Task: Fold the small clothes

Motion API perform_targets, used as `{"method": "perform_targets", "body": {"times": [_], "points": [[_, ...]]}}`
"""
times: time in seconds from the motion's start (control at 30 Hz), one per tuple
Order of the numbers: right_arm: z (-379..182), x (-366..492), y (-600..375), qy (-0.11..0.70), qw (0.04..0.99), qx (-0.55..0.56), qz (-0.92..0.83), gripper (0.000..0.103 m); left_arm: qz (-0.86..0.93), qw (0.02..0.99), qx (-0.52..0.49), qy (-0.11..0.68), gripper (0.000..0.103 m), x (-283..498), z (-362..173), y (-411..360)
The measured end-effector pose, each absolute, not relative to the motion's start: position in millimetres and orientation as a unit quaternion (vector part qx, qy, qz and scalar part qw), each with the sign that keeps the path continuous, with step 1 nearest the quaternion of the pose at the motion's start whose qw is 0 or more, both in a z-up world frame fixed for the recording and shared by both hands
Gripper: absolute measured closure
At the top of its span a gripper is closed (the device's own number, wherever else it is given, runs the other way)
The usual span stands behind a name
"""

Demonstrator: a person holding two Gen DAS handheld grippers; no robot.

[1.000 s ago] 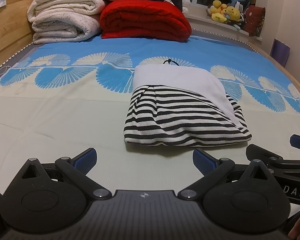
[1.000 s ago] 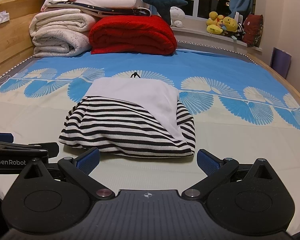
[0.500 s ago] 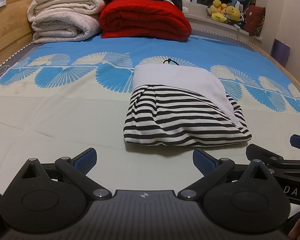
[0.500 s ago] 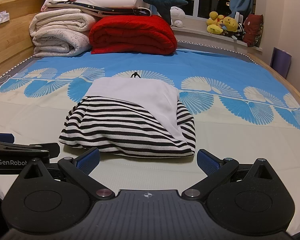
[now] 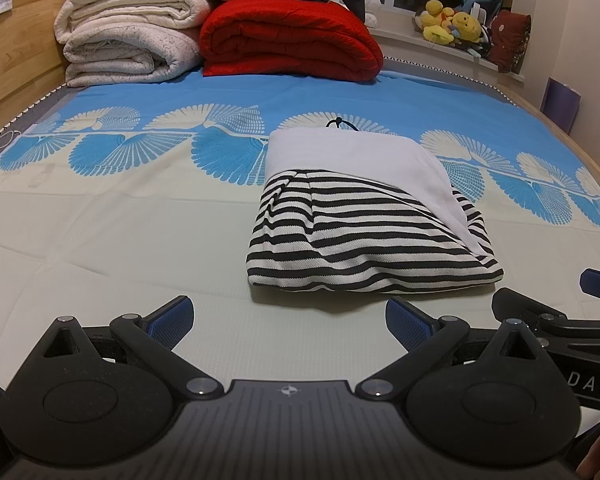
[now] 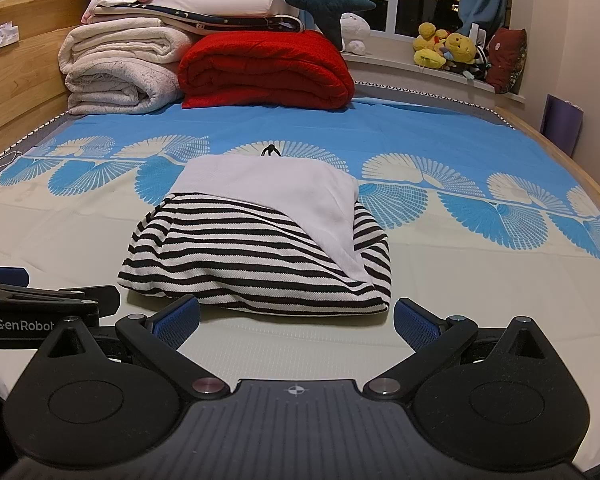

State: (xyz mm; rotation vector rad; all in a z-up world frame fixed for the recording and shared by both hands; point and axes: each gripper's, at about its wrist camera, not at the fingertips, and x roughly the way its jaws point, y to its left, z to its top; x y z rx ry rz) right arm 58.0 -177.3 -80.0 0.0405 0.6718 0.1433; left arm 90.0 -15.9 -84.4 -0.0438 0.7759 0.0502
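**A:** What has changed over the last second?

**B:** Almost nothing. The garment (image 6: 256, 256) lies where it lay a second ago, a compact striped bundle with a white flap folded across its top, on the pale part of the bedsheet (image 6: 480, 280). Its outline matches the earlier views from both wrists.

**A:** And the grippers?

**B:** The left gripper (image 5: 288, 320) and the right gripper (image 6: 296, 320) are both spread wide, nothing between the fingers, parked side by side just short of the bundle's near edge. Neither touches the cloth, and neither has shifted.

**A:** So what does that mean for the fold?

**B:** I'd judge this piece finished, or nearly so: hands off, the shape holding by itself. The stillness reads as a pause after release rather than a lead-in to a new grasp.

**A:** Anything left loose?

**B:** A small black loop (image 5: 338, 123) shows at the far edge. It may be a hanging cord, but it's too small to tell. The blankets (image 6: 260, 68) stacked at the headboard are well apart and play no part.
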Motion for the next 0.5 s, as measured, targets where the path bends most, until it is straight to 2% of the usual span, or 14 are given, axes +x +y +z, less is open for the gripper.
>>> {"method": "perform_targets", "body": {"times": [0.5], "points": [[-79.8,58.0,-177.5,0.330,0.941,0.020,0.071,0.001,0.024,0.925,-0.022,0.379,0.001,89.9,-85.1,-15.5]]}}
